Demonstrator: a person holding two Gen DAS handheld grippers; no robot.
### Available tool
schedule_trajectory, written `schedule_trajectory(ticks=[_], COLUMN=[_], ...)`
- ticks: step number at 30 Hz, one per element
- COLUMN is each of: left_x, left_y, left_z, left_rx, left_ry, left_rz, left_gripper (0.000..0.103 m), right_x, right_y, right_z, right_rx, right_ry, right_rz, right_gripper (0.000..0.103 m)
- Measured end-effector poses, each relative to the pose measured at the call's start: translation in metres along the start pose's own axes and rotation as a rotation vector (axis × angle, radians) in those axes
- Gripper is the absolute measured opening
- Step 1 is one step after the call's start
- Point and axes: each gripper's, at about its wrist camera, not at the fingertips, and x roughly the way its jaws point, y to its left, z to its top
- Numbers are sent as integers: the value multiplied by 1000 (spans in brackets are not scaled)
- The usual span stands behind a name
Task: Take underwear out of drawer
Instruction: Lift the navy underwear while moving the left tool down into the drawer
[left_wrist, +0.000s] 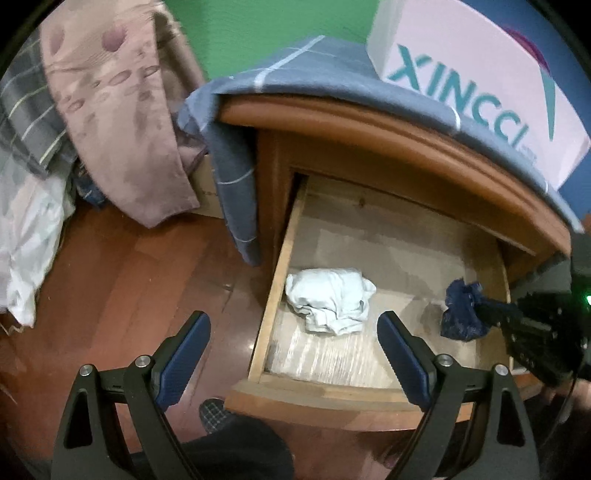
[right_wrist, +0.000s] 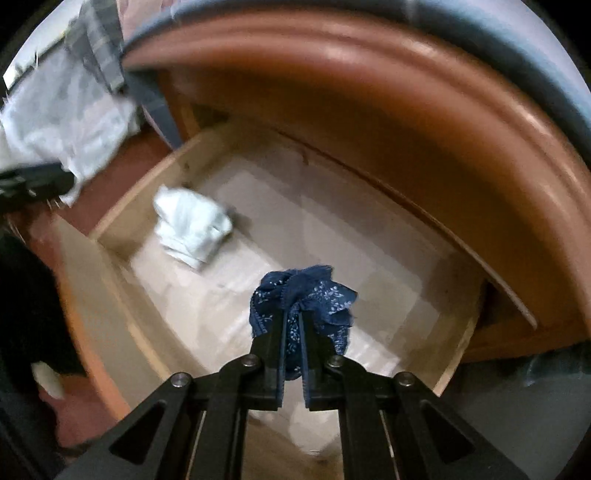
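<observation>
Nearest in the right wrist view, the right claw (right_wrist: 293, 332) is clamped on the navy underwear (right_wrist: 306, 299), its two fingers pressed together with the bunched, speckled cloth squeezed between them and puffing out beyond the tips. The grip sits in the middle of the wad, probably so the whole piece comes up in one bundle rather than trailing. The navy piece hangs above the drawer (right_wrist: 110, 236) floor, not resting on it, so this looks like the lift-out step.

The left claw (left_wrist: 293, 334) stands wide apart and holds nothing. It hovers over the near left corner of the drawer, one finger over the floor (left_wrist: 122, 280) outside and the other over the drawer bottom, with the white underwear (left_wrist: 328, 299) framed between them but farther on. That pose suggests it is lined up to take the white piece next.

The white piece lies crumpled against the drawer's left wall, well apart from the navy one. Beyond, the nightstand (left_wrist: 406, 136) top overhangs the drawer, draped with a blue checked cloth (left_wrist: 236, 173), so any lift has to come toward the open front.
</observation>
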Motion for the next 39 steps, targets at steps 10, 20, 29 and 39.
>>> schedule_trajectory(ticks=[10, 20, 29, 39], left_x=[6, 11, 28, 61], left_y=[-16, -20, -36, -54], left_z=[9, 12, 9, 17], left_rx=[80, 146, 225, 243], left_ry=[-1, 6, 84, 229], left_rz=[-1, -2, -93, -159], left_gripper=[90, 90, 90, 90], right_x=[64, 90, 55, -38], right_y=[14, 39, 52, 24], right_z=[9, 10, 1, -26], right_rx=[-145, -230, -147, 168], right_ry=[199, 259, 199, -49], right_rz=[-64, -19, -24, 75], right_gripper=[47, 46, 13, 10])
